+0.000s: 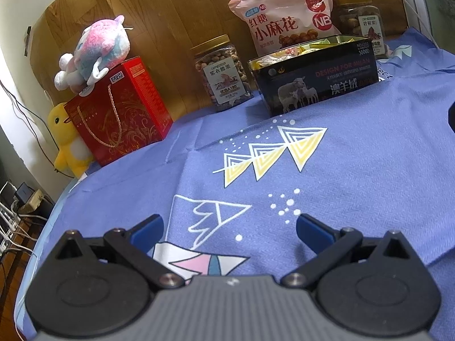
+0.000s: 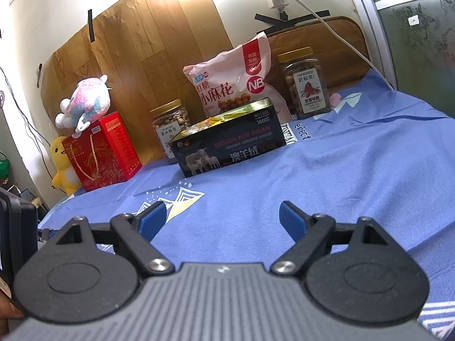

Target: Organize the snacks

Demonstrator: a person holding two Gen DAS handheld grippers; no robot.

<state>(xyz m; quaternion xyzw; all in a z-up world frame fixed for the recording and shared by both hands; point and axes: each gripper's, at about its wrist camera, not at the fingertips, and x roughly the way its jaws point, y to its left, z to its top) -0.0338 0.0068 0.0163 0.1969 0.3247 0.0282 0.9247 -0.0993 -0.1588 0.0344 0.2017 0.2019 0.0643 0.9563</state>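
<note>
Hovering low over a blue tablecloth (image 1: pixel 355 164) printed with white and yellow triangles, the left gripper (image 1: pixel 229 228) has its two blue-padded fingers (image 1: pixel 148 231) spread wide apart, grasping nothing. The right gripper (image 2: pixel 222 218), seen in its own wrist view above the same cloth (image 2: pixel 341 184), is likewise released, its blue pads (image 2: pixel 293 221) well apart with only fabric between them.

The snacks stand at the far edge of the table, against a wood-grain panel (image 1: pixel 159 28) taped to the wall. A dark rectangular tin printed with sheep (image 1: pixel 315 82) sits open, its top filled with yellow- and orange-wrapped sweets; it shows nearest of the group in the right wrist view (image 2: pixel 227 145) as well. Directly behind it leans a pink plastic bag of brown-sugar twists marked "NB" (image 1: pixel 284 20), upright (image 2: pixel 236 82). To the tin's left stands a clear plastic jar of nuts with a gold lid (image 1: pixel 221 74), just beside the tin (image 2: pixel 170 128). To the right of the bag stands a second gold-lidded clear jar of darker nuts (image 1: pixel 359 20), set further back (image 2: pixel 305 82).

At the table's left end is a red cardboard gift box with a gold rope handle (image 1: pixel 119 110), apart from the jars (image 2: pixel 102 150). A pink-and-blue plush toy (image 1: pixel 93 48) rests on top of the box, and a yellow plush duck (image 1: pixel 64 142) stands pressed against its left side. A white cable (image 2: pixel 327 25) runs down the wall from a socket toward the table's far right corner.
</note>
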